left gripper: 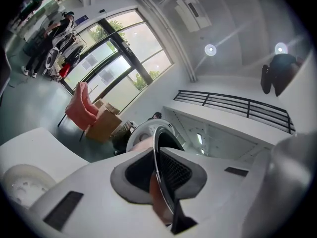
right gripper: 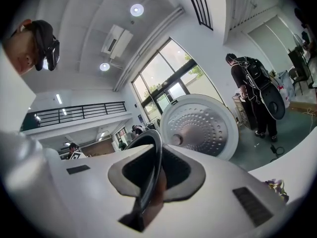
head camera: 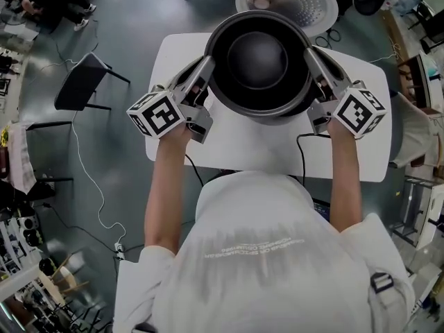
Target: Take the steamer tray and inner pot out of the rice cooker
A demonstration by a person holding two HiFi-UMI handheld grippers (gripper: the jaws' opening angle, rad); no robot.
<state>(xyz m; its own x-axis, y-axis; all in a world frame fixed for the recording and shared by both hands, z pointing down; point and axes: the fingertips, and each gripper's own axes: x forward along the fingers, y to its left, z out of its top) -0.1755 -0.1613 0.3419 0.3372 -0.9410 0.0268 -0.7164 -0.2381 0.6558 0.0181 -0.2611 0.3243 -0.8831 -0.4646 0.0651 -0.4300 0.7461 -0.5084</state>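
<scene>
- I see my own two forearms from above, reaching out over a white bench (head camera: pixel 361 151), each hand holding a claw with a black-and-white marker cube on it.
- The inner pot (head camera: pixel 258 61), round, dark and empty, hangs between the two claws over the far half of the bench.
- My left claw (head camera: pixel 207 64) is clamped on the pot's left rim. In the left gripper view the thin metal edge runs upright between the two pads, which press on it from both sides.
- My right claw (head camera: pixel 311 55) is clamped on the opposite, right rim. In the right gripper view the dark edge sits the same way, pinched between the pads.
- Both claws point roughly level, facing each other across the pot.
- Just behind the pot, the rice cooker's round white lid (head camera: pixel 288 2) stands open, its dimpled inner plate facing me.
- The pot hides the cooker's body, and I cannot make out the steamer tray for certain in any view.
- A black cable (head camera: pixel 300 155) lies on the bench near my right wrist.
- A dark chair (head camera: pixel 83 82) stands on the grey floor to the left of the bench.
- In the right gripper view, a person with a backpack (right gripper: pixel 255 88) stands well away, in front of tall windows.
</scene>
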